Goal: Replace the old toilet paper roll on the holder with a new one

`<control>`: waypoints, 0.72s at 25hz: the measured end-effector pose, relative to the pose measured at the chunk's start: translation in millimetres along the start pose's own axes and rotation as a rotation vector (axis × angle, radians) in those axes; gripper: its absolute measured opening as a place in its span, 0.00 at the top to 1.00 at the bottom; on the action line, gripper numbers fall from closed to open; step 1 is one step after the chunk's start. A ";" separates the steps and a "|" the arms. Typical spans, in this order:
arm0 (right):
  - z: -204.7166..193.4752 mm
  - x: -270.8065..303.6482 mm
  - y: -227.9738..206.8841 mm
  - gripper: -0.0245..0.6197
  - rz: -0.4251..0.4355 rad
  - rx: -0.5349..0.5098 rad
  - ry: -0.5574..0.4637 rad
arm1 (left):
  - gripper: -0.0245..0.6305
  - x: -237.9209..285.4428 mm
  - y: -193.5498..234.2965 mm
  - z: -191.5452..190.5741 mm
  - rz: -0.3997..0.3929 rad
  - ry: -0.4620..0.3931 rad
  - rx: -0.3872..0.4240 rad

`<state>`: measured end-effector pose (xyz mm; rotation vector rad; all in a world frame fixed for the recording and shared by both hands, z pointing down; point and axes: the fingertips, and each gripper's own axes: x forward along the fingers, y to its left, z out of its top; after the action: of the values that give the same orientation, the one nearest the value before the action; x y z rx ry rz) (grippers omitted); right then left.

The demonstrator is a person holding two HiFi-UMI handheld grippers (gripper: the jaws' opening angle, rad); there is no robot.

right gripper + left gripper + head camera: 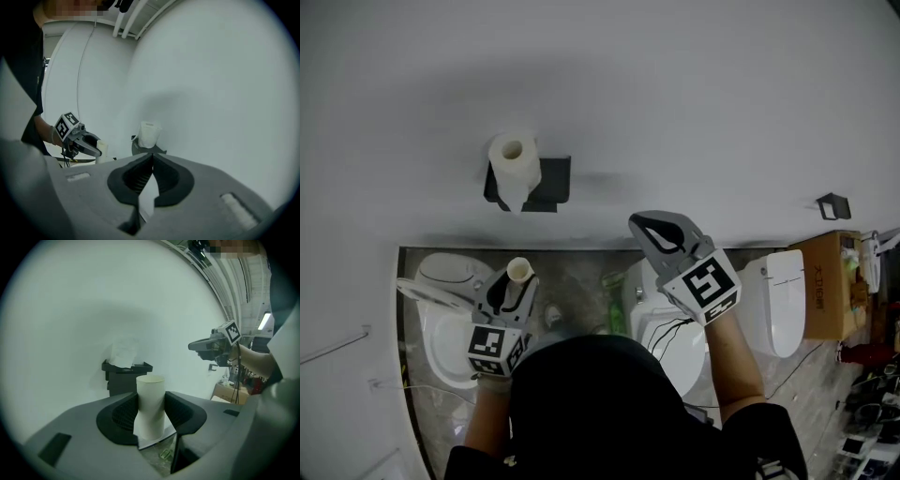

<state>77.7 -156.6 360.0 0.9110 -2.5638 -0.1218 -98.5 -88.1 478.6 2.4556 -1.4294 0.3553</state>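
Note:
A full white toilet paper roll (514,161) sits on the black holder (551,184) on the white wall. It also shows as the roll (149,133) in the right gripper view and, blurred, as the roll (123,352) on the holder (123,377) in the left gripper view. My left gripper (517,278) is shut on an empty cardboard tube (150,403), held upright below and a little right of the holder. My right gripper (638,224) is shut with nothing between its pads, off to the right of the holder and apart from it.
Below the wall stand a toilet at the left (441,314), one in the middle (670,337) and one at the right (786,302). A green bottle (615,305) stands between the first two. A cardboard box (831,283) and a small black wall hook (832,204) are at far right.

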 end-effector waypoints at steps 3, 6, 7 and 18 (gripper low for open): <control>-17.7 -17.4 4.9 0.96 -0.027 0.055 -0.009 | 0.68 10.0 -13.0 6.1 -0.034 0.002 0.021; -35.6 -32.4 11.0 0.96 -0.061 0.118 -0.029 | 0.68 19.4 -26.6 9.5 -0.065 0.003 0.036; -40.9 -37.3 12.3 0.96 -0.077 0.141 -0.044 | 0.68 22.3 -30.8 10.8 -0.075 0.004 0.039; -84.5 -72.6 21.2 0.96 -0.244 0.286 -0.138 | 0.68 42.4 -58.5 18.3 -0.153 0.020 0.088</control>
<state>150.9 -90.3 415.9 1.3652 -2.6282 0.1198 -25.7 -101.1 469.6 2.6037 -1.2330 0.4166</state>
